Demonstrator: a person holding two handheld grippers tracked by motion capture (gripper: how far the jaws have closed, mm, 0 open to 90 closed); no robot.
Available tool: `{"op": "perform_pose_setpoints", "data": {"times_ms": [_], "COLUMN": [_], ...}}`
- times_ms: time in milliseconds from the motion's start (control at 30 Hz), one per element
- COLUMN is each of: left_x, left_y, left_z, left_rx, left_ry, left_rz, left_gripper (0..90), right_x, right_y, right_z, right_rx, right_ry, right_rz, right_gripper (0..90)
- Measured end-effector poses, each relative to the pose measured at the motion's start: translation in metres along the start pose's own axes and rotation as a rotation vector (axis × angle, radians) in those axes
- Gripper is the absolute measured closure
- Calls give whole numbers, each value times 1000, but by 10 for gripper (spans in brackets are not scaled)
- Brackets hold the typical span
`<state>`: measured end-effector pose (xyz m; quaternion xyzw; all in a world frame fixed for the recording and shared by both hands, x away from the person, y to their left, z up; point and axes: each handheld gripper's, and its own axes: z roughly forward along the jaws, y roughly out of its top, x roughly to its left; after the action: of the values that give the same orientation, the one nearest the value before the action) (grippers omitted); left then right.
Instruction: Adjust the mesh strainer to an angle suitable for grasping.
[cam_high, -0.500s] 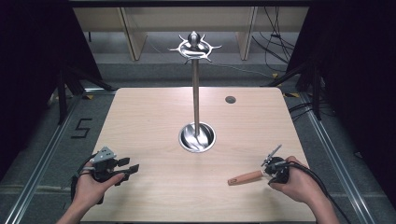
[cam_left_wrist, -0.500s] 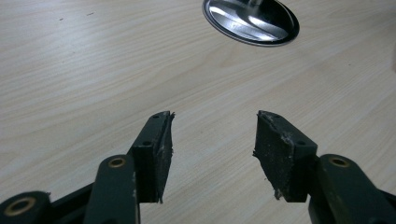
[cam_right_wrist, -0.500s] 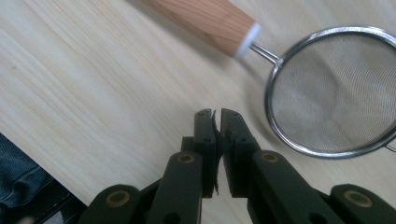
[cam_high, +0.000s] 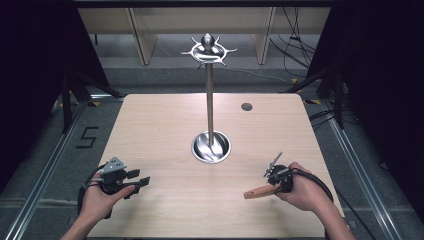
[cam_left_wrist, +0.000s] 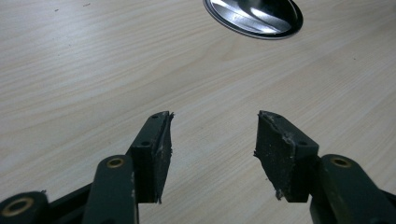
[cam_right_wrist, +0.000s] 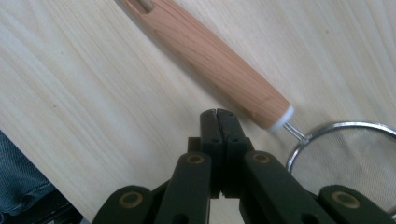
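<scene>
1. From above, the strainer (cam_high: 262, 190) is seen near the table's (cam_high: 165, 120) front right edge, its wooden handle pointing left, right beside the right gripper (cam_high: 280, 181).
2. Up close, the right gripper (cam_right_wrist: 217, 116) is shown pressed together on nothing, just short of the handle; the mesh ring (cam_right_wrist: 345, 163) is revealed beside it.
3. The left gripper (cam_left_wrist: 212, 135) is held spread over bare wood.
4. The stand's dish (cam_high: 211, 148) is seen mid-table, only the pole standing in it.

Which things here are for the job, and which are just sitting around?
For the job: wooden-handled strainer, right tongs shut beside it, left tongs open, tall metal hanging stand.
Just around: dark round spot, shelves behind the table.
</scene>
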<state>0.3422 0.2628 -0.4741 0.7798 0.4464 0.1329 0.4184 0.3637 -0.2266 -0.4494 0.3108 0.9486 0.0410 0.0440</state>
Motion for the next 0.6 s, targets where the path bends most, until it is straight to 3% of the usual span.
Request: {"op": "perform_pose_setpoints", "data": {"times_ms": [300,333,367,500,600], "left_x": [0,0,1,0,0], "left_y": [-1,0,0,0,0], "left_z": [-1,-1,-2,-2,-2], "left_rx": [-5,-5,9,3,-6], "left_ry": [-10,-11,-11,-10,-14], "left_rz": [-15,-13,6,8,-10], "left_gripper": [444,444,443,438,438], "right_x": [13,15,15,15,14], "right_y": [26,28,30,40,46], "right_z": [11,12,13,16,19], "right_rx": [39,39,35,38,44], "right_ry": [16,23,21,16,18], "right_rz": [-39,-23,-34,-47,-65], "right_gripper": [900,900,900,900,900]}}
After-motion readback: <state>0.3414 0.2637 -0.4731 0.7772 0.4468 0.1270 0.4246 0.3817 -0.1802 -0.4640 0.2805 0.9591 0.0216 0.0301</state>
